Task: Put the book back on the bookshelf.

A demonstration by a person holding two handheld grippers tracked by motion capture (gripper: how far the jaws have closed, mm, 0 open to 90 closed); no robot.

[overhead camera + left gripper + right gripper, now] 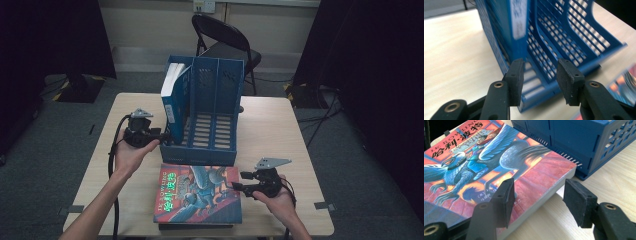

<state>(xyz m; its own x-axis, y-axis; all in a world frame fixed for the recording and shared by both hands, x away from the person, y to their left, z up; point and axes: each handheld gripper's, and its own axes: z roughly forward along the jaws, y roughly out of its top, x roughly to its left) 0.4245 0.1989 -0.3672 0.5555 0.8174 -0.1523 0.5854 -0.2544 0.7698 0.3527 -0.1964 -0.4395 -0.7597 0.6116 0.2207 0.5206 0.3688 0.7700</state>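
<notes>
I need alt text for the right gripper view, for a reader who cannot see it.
Two black jaws of the right gripper stand open, one over the corner of a colourful illustrated paperback book lying flat on a light wooden table, the other over the table beside it. A blue slotted plastic file rack stands just behind the book.

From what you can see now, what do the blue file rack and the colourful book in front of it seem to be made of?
The blue file rack looks like moulded plastic with a matte finish: thin slotted walls and floor, one even colour. The colourful book looks like a paperback: a glossy printed cover that catches light, and a pale block of paper pages at its edge.
</notes>
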